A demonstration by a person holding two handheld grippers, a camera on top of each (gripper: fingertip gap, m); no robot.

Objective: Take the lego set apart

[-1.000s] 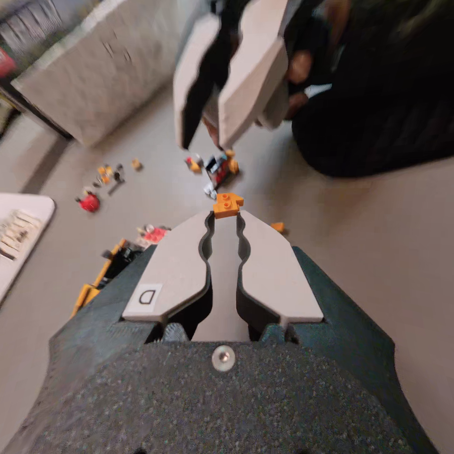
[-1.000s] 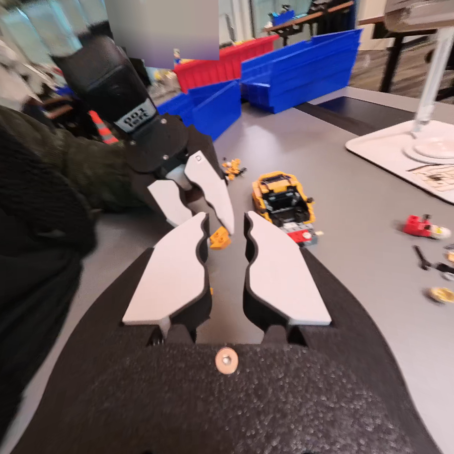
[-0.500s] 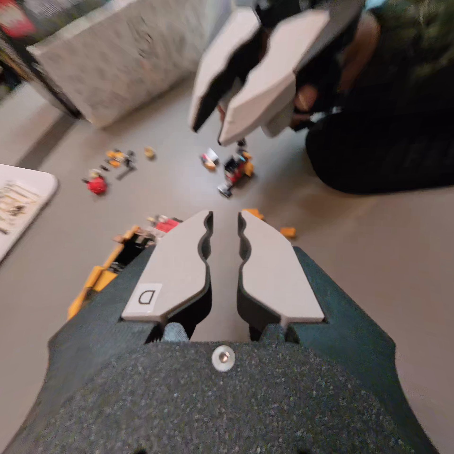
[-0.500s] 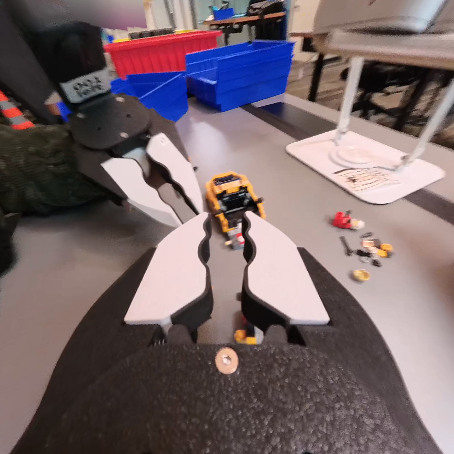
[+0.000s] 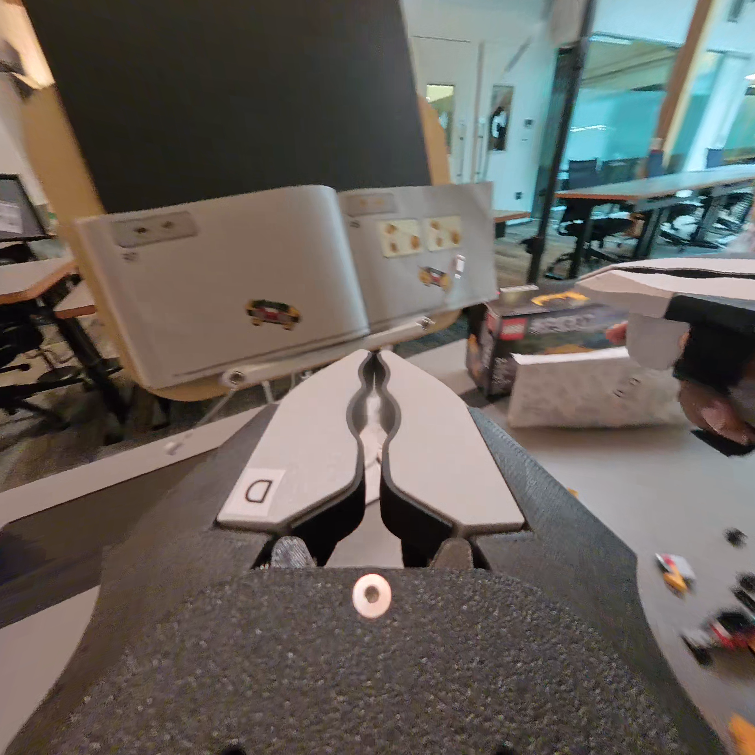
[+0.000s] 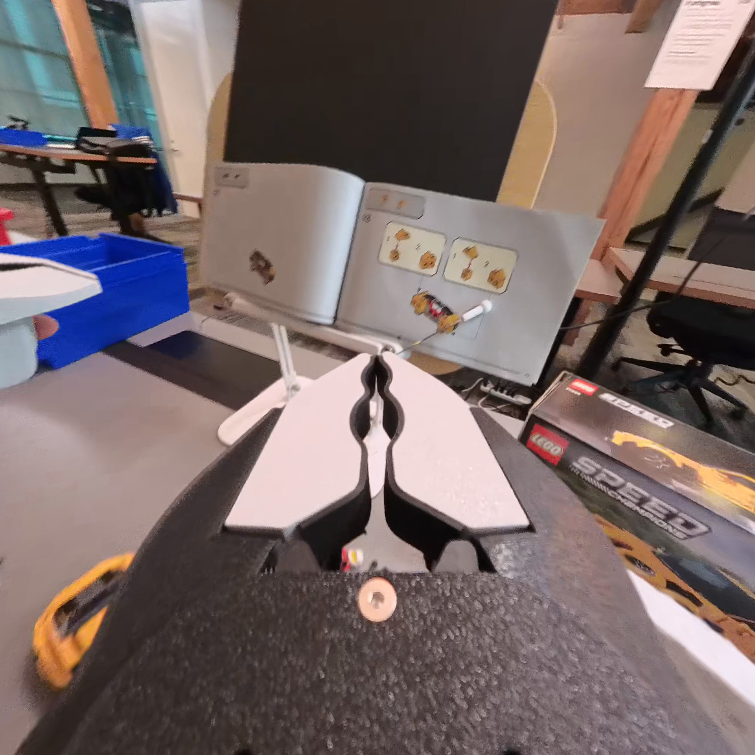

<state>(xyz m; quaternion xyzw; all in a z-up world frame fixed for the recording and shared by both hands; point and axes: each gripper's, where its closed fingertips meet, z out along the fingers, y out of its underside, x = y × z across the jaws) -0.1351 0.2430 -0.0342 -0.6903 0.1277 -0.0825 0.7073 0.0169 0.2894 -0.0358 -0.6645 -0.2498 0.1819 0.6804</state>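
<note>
My left gripper [image 5: 374, 357] is shut with nothing between its fingers, raised off the table and pointing at the open instruction booklet [image 5: 228, 286] on its stand. My right gripper [image 6: 378, 358] is shut and bare too, facing the same booklet [image 6: 470, 286]. Each gripper shows at the edge of the other's view, the right one [image 5: 670, 282] and the left one [image 6: 41, 282], both closed. The yellow lego car [image 6: 73, 625] lies on the grey table [image 6: 102, 449] below and left of my right gripper. Loose lego pieces [image 5: 715, 637] lie at the lower right of the left wrist view.
The lego box [image 6: 633, 461] lies at the right on the table, also in the left wrist view [image 5: 543, 331], with a white bag [image 5: 588, 392] in front of it. The stand's white base [image 6: 245, 421] is ahead. A blue bin [image 6: 110, 286] stands at the left. There is about 15 centimetres between the tips of the two grippers.
Both grippers have tilted up from the table and its pieces to face the booklet. Both jaws, open before, have closed with nothing between them.
</note>
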